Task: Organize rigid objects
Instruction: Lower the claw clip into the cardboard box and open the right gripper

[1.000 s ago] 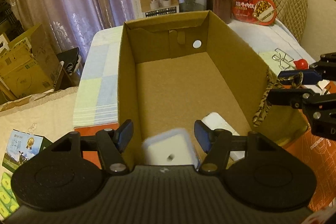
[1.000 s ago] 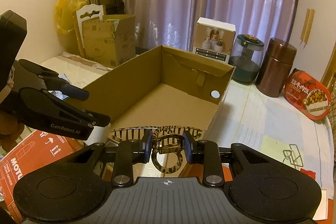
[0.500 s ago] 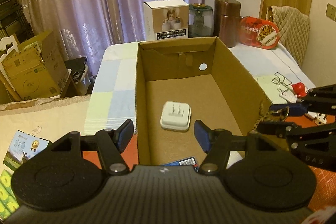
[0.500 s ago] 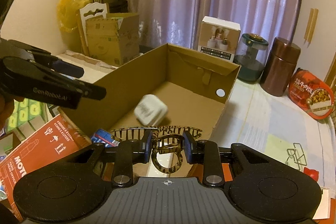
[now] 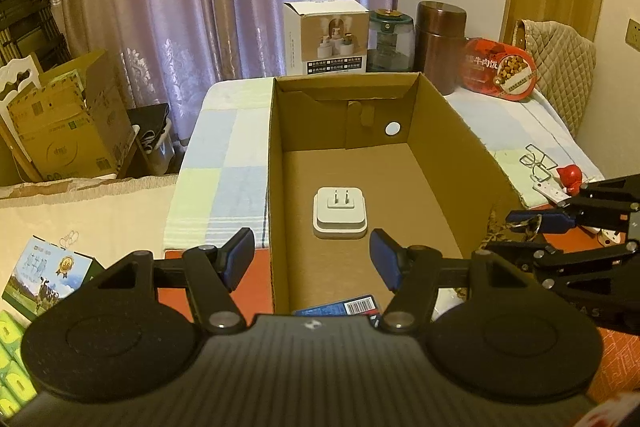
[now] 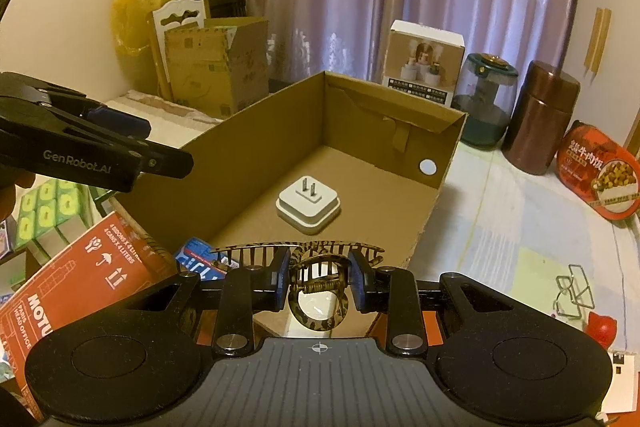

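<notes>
An open cardboard box [image 5: 460, 131] stands on the bed; it also shows in the right wrist view [image 6: 256, 123]. A white plug adapter [image 5: 340, 213] lies prongs-up on the box floor, also seen in the right wrist view [image 6: 308, 205]. A blue card [image 5: 348, 305] lies at the box's near end. My left gripper [image 5: 312, 259] is open and empty, above the near end of the box. My right gripper [image 6: 319, 281] is shut on a leopard-print hair claw clip [image 6: 316, 279], held over the box's near right corner.
A white product box [image 5: 326, 37], a green jar [image 5: 390, 39], a brown canister [image 5: 440, 43] and a red food tub [image 5: 498, 69] stand behind the box. Wire clips [image 6: 574, 291] and a red figurine [image 6: 602, 325] lie right. An orange carton [image 6: 80, 287] sits near left.
The white adapter dropped from between my open left fingers and now rests on the box floor. My left gripper pulled back and up. My right gripper still holds the clip.
</notes>
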Demonstrator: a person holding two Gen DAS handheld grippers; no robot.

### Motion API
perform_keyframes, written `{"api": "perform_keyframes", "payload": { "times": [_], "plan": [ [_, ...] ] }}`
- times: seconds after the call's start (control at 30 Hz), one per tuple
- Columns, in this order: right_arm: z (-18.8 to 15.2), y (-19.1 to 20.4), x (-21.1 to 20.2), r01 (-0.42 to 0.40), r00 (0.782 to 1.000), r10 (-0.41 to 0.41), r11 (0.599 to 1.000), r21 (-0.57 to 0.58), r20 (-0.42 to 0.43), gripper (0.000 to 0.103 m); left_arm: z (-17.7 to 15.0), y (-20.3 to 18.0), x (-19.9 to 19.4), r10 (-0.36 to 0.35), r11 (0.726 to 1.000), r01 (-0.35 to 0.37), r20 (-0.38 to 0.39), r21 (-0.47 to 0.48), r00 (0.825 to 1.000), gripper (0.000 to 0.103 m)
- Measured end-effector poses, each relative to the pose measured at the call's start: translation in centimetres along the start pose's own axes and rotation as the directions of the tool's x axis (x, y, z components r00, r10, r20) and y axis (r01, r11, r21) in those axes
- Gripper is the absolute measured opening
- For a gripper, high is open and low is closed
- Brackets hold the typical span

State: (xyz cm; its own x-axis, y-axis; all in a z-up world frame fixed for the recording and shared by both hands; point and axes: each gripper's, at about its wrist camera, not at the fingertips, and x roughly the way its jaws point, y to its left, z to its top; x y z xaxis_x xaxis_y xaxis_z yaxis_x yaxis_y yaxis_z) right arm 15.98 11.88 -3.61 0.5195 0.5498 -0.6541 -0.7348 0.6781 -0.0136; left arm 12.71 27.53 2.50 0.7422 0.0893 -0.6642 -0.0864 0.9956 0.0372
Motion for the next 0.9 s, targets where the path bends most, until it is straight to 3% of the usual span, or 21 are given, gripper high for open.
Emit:
{"api": "perform_keyframes", "payload": {
  "times": [0.13,0.3,0.73,0.9],
  "plan": [
    [-0.1,-0.2,0.1,0.001,1.000,-0.001,1.000,0.005,0.000,0.028,-0.1,0.0,-0.3,-0.004,1.000,0.004,0.002,-0.017,1.000,0.060],
    [-0.2,-0.9,-1.3,0.022,0.998,-0.024,0.999,0.041,0.050,0.048,-0.2,-0.2,-1.5,-0.008,0.999,0.009,0.019,-0.038,1.000,0.060],
    [-3.0,-3.5,-10.1,0.092,0.987,-0.118,0.973,0.213,0.112,0.058,-0.1,-3.6,-7.3,-0.061,0.992,0.071,0.094,-0.104,0.994,0.062],
    [-5.2,-4.2,-13.7,0.124,0.981,-0.158,0.956,0.265,0.111,0.060,-0.4,-5.8,-9.8,-0.083,0.988,0.098,0.119,-0.123,0.989,0.068]
  ]
}}
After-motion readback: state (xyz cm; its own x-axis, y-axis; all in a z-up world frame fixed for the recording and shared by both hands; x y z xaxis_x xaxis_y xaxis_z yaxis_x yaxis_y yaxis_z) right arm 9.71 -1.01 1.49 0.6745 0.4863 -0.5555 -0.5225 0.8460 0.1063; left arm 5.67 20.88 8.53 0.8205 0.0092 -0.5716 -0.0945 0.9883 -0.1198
